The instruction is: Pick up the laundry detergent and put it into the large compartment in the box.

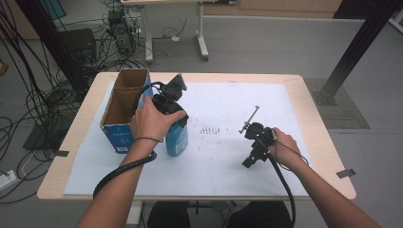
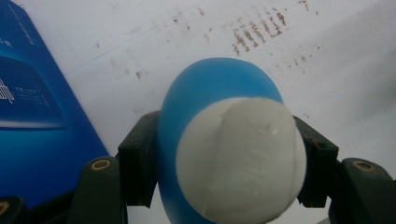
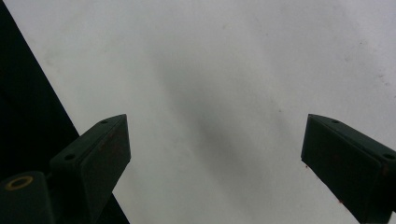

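Now the left gripper (image 2: 229,163) clamps its jaws on the blue bottle (image 1: 177,137) with a white cap (image 2: 240,161), standing upright on the white sheet (image 1: 228,156) just beside the open cardboard box (image 1: 124,107), while the right gripper (image 3: 215,154) rests well apart, jaws wide with nothing between them.

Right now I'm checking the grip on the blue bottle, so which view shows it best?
The left gripper view: the blue bottle with its white cap sits pressed between both black pads. The high view shows the bottle standing beside the cardboard box, its top hidden under the left hand.
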